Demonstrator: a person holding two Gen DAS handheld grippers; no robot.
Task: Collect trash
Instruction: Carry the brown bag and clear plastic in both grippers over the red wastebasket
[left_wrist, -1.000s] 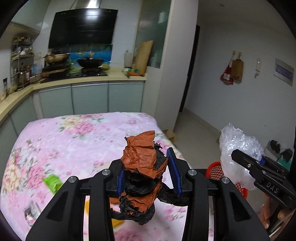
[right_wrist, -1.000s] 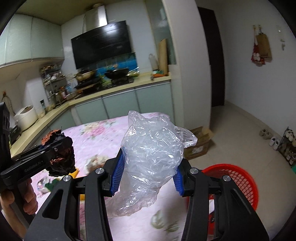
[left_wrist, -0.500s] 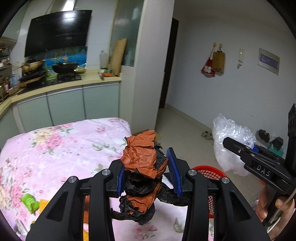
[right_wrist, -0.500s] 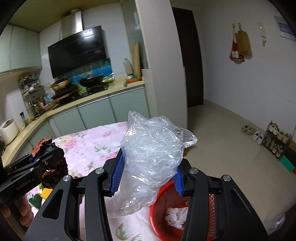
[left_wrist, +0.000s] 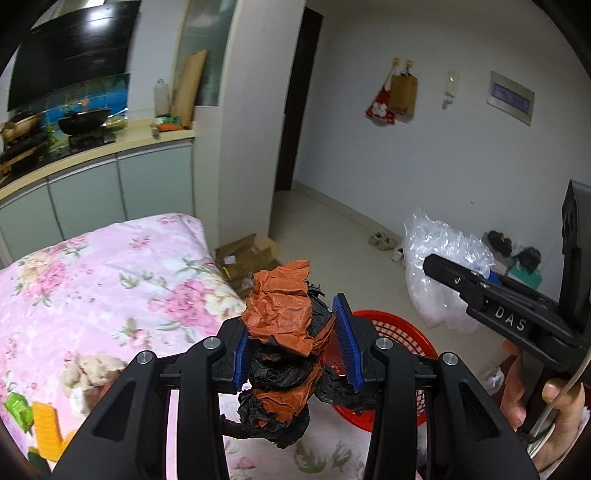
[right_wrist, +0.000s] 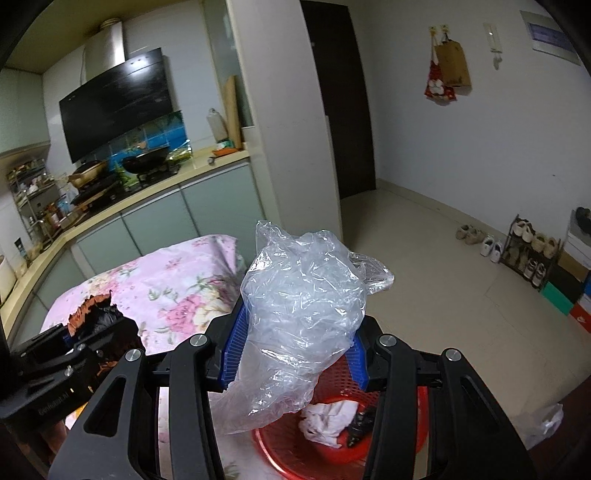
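My left gripper (left_wrist: 293, 349) is shut on a crumpled orange and black wrapper (left_wrist: 284, 325), which stands up between the blue pads. My right gripper (right_wrist: 295, 349) is shut on a crumpled clear plastic bag (right_wrist: 299, 310). A red basket (right_wrist: 332, 446) sits on the floor just past the table edge, below and ahead of both grippers; white tissue (right_wrist: 327, 419) and a dark scrap lie inside it. In the left wrist view the basket (left_wrist: 402, 336) shows behind the wrapper, and the right gripper (left_wrist: 476, 295) with its clear bag (left_wrist: 439, 266) hangs to the right.
The table with a pink floral cloth (left_wrist: 92, 280) holds a crumpled tissue (left_wrist: 88, 373), a green wrapper (left_wrist: 16, 410) and an orange piece (left_wrist: 46, 432) at the lower left. A cardboard box (left_wrist: 247, 254) lies on the floor by the pillar. Shoes and a rack (right_wrist: 532, 254) stand at the right wall.
Both grippers have swung right, away from the table's middle and over its edge. The red basket has come into fuller view beneath them. Both still grip their trash.
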